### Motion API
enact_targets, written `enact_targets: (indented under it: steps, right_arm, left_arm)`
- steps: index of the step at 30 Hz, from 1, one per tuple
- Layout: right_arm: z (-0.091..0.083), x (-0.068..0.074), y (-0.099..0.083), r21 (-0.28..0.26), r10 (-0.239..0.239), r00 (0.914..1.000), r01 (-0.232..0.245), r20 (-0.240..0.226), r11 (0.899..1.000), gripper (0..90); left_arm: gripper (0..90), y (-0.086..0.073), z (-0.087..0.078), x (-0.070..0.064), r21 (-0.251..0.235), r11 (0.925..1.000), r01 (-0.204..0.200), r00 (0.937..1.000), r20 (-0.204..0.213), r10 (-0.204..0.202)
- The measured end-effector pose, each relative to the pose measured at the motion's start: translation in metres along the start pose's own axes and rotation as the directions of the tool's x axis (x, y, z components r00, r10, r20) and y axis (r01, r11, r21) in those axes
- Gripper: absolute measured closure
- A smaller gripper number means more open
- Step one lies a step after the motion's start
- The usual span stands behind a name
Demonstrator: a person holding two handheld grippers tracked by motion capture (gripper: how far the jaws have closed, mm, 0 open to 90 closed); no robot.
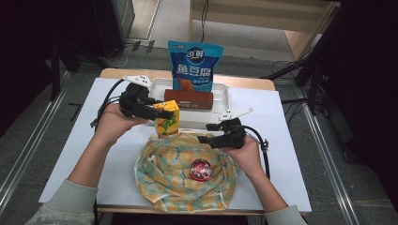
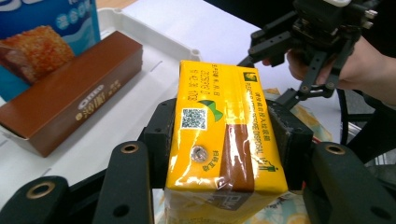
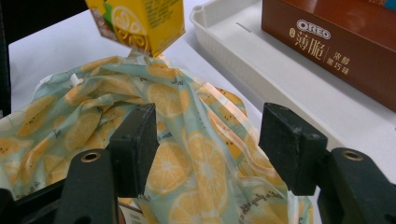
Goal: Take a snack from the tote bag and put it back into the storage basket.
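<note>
A yellow drink carton [image 1: 167, 123] hangs upright just above the far rim of an orange-print cloth bag [image 1: 183, 180], with my left gripper [image 1: 162, 111] shut on its sides. In the left gripper view the carton [image 2: 219, 116] is pinched between both pads [image 2: 161, 135]. My right gripper [image 1: 205, 133] is open at the bag's far right rim. In the right gripper view its pads [image 3: 136, 144] stand wide apart over the raised bag fabric [image 3: 187, 163], and the carton's bottom corner [image 3: 140, 23] hangs beyond. A round red item [image 1: 201, 169] lies inside the bag.
A white tray [image 1: 223, 96] behind the bag holds a brown Oreo box [image 1: 188, 99] and a blue snack pouch [image 1: 195, 65] standing upright. A white mat [image 1: 281, 154] covers the table, with bare room at both sides.
</note>
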State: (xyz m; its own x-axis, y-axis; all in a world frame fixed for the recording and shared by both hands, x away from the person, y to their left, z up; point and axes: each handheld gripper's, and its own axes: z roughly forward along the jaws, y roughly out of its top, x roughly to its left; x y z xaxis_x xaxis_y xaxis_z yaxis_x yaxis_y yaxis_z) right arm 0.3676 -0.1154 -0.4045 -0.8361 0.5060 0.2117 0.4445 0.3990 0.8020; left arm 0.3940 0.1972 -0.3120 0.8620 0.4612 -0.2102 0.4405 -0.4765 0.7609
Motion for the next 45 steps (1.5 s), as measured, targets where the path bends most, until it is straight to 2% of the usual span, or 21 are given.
enact_targets:
  steps: [10, 20, 27, 33, 45]
  right_arm:
    - [-0.005, 0.004, -0.006, 0.002, 0.006, 0.9999, -0.006, 0.012, 1.000, 38.0]
    - [-0.008, 0.008, -0.013, 0.008, 0.015, 0.9998, -0.015, 0.013, 1.000, 38.0]
    - [-0.007, 0.010, -0.016, 0.014, 0.017, 0.9998, -0.017, 0.014, 1.000, 38.0]
    - [-0.008, 0.011, -0.018, 0.016, 0.020, 0.9997, -0.020, 0.015, 1.000, 38.0]
    - [-0.009, 0.011, -0.020, 0.017, 0.021, 0.9997, -0.022, 0.014, 1.000, 38.0]
  left_arm:
    - [51.5, 0.001, -0.005, 0.015, -0.030, 0.9995, -0.005, 0.9994, -0.033, 0.004]
    - [51.5, -0.002, 0.001, 0.033, -0.033, 0.9993, 0.021, 0.9976, -0.065, -0.023]
    - [51.5, -0.004, 0.002, 0.043, -0.051, 0.9985, 0.020, 0.9960, -0.086, -0.025]
    - [51.5, -0.008, 0.005, 0.054, -0.051, 0.9979, 0.041, 0.9936, -0.103, -0.046]
    - [51.6, -0.010, 0.014, 0.067, -0.063, 0.9968, 0.049, 0.9917, -0.116, -0.056]
